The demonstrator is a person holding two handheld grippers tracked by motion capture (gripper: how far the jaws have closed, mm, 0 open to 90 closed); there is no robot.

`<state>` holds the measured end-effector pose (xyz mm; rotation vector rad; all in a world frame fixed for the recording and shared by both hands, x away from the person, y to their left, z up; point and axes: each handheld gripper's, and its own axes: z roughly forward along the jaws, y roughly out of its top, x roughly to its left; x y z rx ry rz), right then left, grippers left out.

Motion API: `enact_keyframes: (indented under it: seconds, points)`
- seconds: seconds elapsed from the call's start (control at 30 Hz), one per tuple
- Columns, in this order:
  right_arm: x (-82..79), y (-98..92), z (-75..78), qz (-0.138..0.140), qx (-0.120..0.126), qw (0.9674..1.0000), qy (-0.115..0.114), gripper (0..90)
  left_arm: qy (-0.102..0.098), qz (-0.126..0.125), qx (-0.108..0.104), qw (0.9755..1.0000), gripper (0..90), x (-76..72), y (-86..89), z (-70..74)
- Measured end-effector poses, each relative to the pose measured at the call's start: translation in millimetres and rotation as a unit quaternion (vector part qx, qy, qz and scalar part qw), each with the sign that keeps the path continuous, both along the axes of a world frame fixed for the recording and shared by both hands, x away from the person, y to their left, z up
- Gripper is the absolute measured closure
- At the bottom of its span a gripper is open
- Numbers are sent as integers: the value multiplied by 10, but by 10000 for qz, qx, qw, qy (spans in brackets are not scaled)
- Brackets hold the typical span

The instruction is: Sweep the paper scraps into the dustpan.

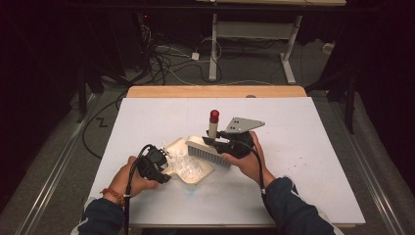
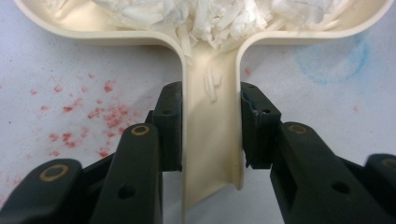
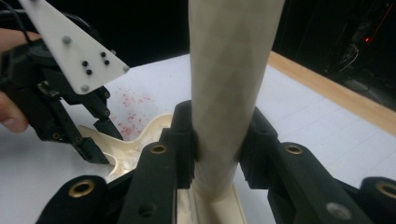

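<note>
A cream dustpan (image 1: 177,145) lies on the white table, and white shreds (image 1: 187,165) are piled in it. My left gripper (image 1: 165,171) is shut on the dustpan's handle (image 2: 212,140), a jaw on each side; shreds (image 2: 210,18) crowd the pan's mouth. My right gripper (image 1: 213,142) is shut on the pale handle (image 3: 231,70) of a brush. The handle stands upright and ends in a red tip (image 1: 214,116). The brush's head (image 1: 208,150) rests bristles-down over the pan's far right edge. The left gripper (image 3: 103,145) and the dustpan (image 3: 140,140) also appear in the right gripper view.
Red specks (image 2: 93,112) and a faint blue smear (image 2: 334,58) mark the table around the pan's handle. The table's wooden far edge (image 1: 215,91) lies beyond. Cables and desk legs (image 1: 213,54) stand on the floor behind.
</note>
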<state>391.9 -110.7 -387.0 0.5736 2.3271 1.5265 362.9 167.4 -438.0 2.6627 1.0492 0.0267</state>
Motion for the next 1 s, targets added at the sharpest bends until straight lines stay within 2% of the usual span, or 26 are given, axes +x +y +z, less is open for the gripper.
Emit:
enact_keyframes:
  seconds: [0.13,0.4,0.7,0.77,1.0]
  points:
    - [-59,-132,95,-163,39,9998,-126,710,-6,48,-38,10000,625,4,-5,-19]
    - [-135,-500,191,-404,1,9991,-94,710,-139,250,-159,9995,624,9,14,-31]
    - [-289,-1046,197,-534,-87,9984,189,710,-280,597,-367,9971,620,28,94,-94]
    - [-325,-1156,190,-623,-107,9977,225,710,-352,687,-363,9964,617,33,111,-97]
    - [-441,-1480,194,-681,-124,9968,408,710,-462,936,-419,9937,618,36,184,-114]
